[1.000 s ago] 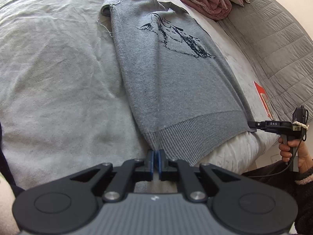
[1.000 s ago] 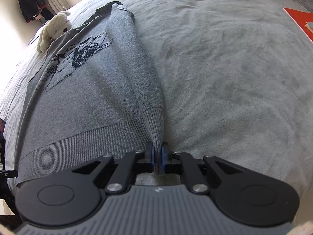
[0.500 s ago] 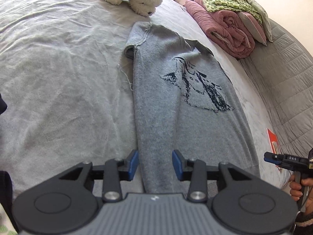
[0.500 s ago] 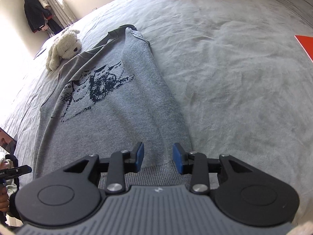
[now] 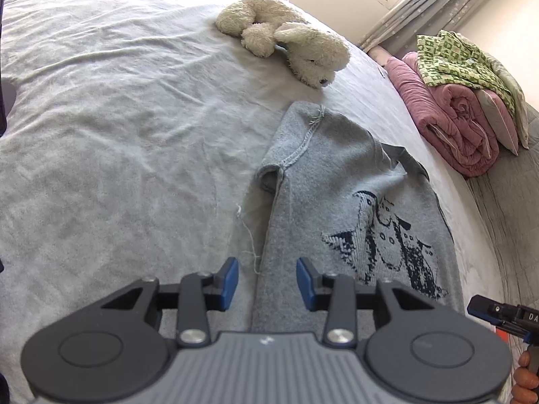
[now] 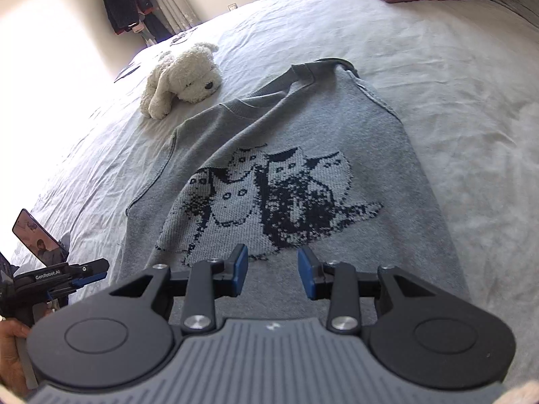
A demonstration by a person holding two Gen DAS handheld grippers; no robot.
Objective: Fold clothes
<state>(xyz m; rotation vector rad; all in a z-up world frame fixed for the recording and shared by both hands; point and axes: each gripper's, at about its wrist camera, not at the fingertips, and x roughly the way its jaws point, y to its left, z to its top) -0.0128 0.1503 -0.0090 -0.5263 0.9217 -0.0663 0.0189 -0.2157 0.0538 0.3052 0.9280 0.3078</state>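
Observation:
A grey knitted sweater (image 5: 337, 181) with a dark navy cat print (image 6: 269, 198) lies flat on the bed, sleeves folded in, neck end away from me. My left gripper (image 5: 267, 283) is open above the sweater's left side edge, with nothing between its blue pads. My right gripper (image 6: 273, 272) is open too, hovering over the lower half of the sweater just below the print. In the left wrist view the right gripper's tip (image 5: 498, 313) shows at the right edge; in the right wrist view the left gripper (image 6: 67, 276) shows at the left, held by a hand.
A white plush dog (image 5: 286, 38) lies on the grey bed sheet (image 5: 101, 134) beyond the sweater's neck. A rolled pink blanket (image 5: 461, 128) with a green patterned cloth (image 5: 458, 57) on top sits at the far right. A phone (image 6: 33, 235) stands at the left. Dark clothes (image 6: 128, 3) hang by the wall.
Both grippers let go of the sweater's ribbed hem, opened, and moved up over the sweater toward its neck. The hem now lies out of view beneath them.

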